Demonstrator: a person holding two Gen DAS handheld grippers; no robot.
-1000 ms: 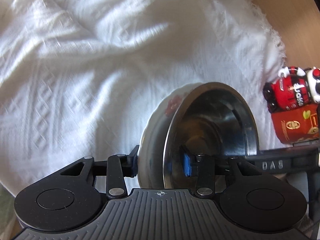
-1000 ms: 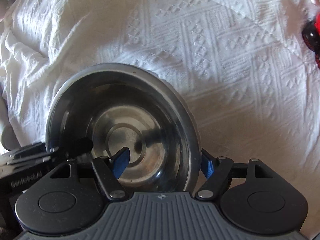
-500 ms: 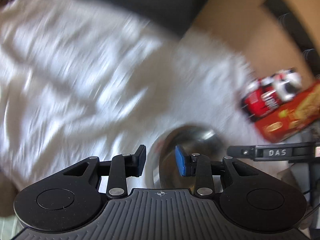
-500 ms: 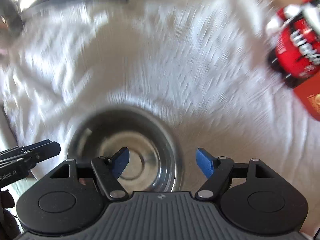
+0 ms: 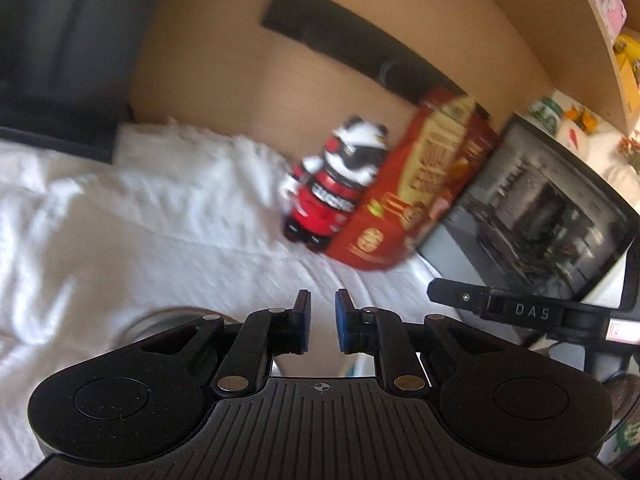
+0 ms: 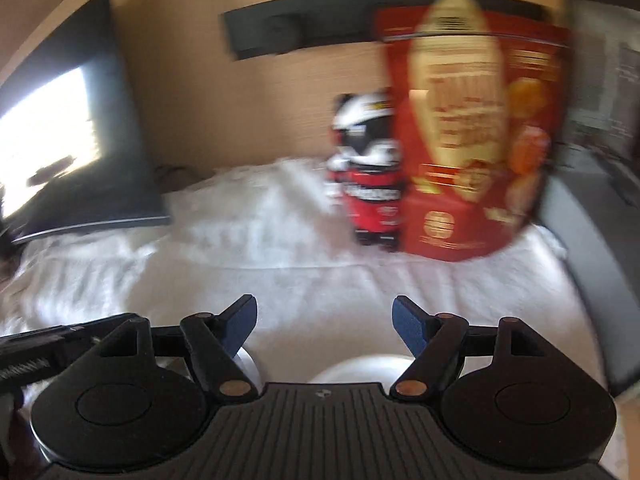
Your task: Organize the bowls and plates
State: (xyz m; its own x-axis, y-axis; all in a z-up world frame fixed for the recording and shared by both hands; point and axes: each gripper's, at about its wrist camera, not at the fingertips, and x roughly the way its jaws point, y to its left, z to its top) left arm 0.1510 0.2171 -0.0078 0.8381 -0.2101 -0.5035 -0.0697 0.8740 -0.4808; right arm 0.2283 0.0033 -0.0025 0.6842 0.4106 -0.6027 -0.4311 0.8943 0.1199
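Jaws of the left gripper [image 5: 321, 322] stand drawn in to a narrow gap with nothing between their blue pads, while the jaws of the right gripper [image 6: 324, 326] stand partly apart, also empty, above a white textured cloth [image 5: 140, 236] that covers the tabletop. A steel bowl [image 5: 160, 318] sits on the cloth low in the left wrist view, just beyond the left gripper's left finger and mostly hidden by the gripper body. The right wrist view shows a white rounded rim [image 6: 360, 368], plate or bowl I cannot tell, peeking up between the right gripper's fingers, and another pale curved edge [image 6: 249, 364] beside its left finger. Farther back on the cloth, a red, white and black panda-like figurine [image 5: 336, 188] stands touching a red snack box [image 5: 416, 192], both before a light wooden wall panel [image 5: 224, 60] that carries a long dark strip [image 5: 360, 48]. A dark screen [image 5: 532, 208] leans at the right of the box. Both views are blurred, and fine print on the box cannot be read.
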